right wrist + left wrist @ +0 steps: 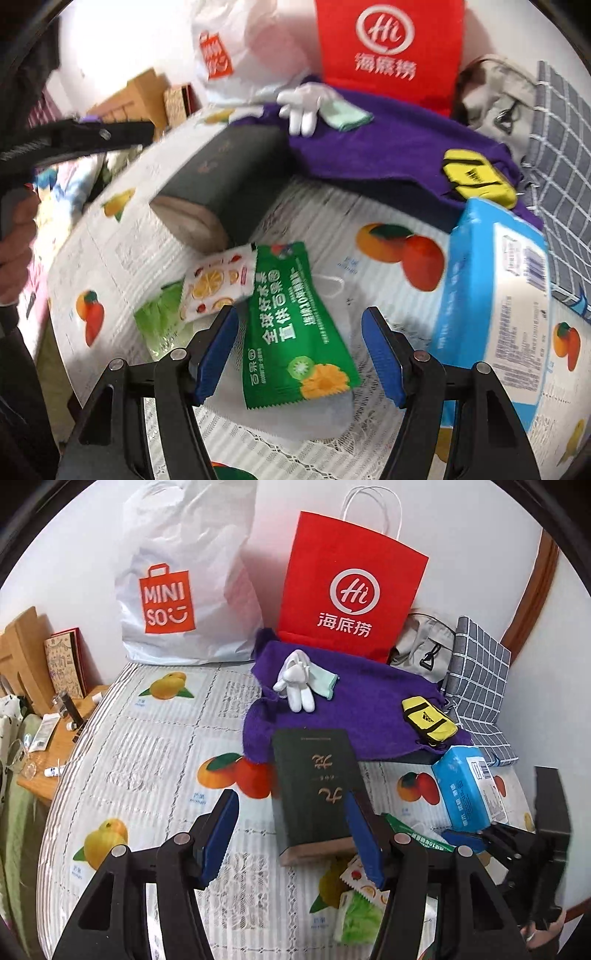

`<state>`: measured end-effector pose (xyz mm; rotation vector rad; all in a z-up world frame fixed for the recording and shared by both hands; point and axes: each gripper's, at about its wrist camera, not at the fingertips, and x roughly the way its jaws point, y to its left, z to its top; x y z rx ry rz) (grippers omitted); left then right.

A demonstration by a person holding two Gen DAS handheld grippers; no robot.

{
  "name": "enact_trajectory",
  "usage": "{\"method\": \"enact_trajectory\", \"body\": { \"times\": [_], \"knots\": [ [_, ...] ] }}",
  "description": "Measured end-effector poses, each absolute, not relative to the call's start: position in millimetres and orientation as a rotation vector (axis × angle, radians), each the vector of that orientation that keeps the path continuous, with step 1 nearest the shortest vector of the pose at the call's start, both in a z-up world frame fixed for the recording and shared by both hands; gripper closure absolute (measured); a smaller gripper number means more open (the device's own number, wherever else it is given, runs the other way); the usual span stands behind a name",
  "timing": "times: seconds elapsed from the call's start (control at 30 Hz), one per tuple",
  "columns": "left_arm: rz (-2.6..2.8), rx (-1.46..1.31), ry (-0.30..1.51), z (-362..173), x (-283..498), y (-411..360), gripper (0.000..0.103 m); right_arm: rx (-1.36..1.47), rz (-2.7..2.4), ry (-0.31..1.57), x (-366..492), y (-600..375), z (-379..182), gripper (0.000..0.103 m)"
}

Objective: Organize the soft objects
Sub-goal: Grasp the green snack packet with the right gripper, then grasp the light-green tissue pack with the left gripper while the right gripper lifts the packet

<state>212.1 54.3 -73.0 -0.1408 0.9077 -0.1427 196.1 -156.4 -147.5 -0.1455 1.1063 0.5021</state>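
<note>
The right gripper (300, 354) hangs just above the green packet (291, 325) on the fruit-print cloth (388, 229). Its blue jaws stand wide, one on each side of the packet, and do not touch it. The packet looks light, thin and crinkly, so I think it will bend and may slip. Pinching it across the flat middle seems safest.

Next to it lie a small white packet (218, 282) and a soft light green pack (159, 317). On the other side sits a blue tissue pack (491, 295), squashy and wide.

The left gripper (291, 834) is open too, with nothing in it, near the dark book (314, 790).

Farther back, a white plush toy (295, 683) and a yellow pouch (428, 718) rest on a purple towel (362, 709).

The right view shows the whole green packet. The left view hides most of it, but shows the red bag (351, 587) and the white bag (184, 576) in full.
</note>
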Motion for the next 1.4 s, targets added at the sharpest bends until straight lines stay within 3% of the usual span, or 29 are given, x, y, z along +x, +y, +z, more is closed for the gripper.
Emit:
{"method": "enact_trajectory", "body": {
  "times": [0.07, 0.17, 0.4, 1.0, 1.2, 1.4],
  "knots": [
    [-0.145, -0.149, 0.910, -75, 210, 57, 0.045, -0.162, 0.500, 1.119, 199, -152, -153, 0.034],
    [-0.142, -0.151, 0.918, -80, 207, 60, 0.045, -0.204, 0.465, 1.087, 197, -152, -150, 0.052],
    [-0.130, -0.150, 0.940, -90, 197, 59, 0.045, -0.084, 0.460, 1.025, 181, -177, -123, 0.058],
    [-0.172, -0.069, 1.025, -121, 158, 4, 0.045, 0.097, 0.323, 0.890, 85, -254, -90, 0.059],
    [-0.230, -0.051, 1.030, -135, 140, -19, 0.025, 0.114, 0.253, 0.901, 57, -282, -106, 0.059],
    [-0.225, 0.008, 1.074, -158, 134, -41, 0.024, 0.139, 0.188, 0.948, 48, -302, -140, 0.059]
  ]
}}
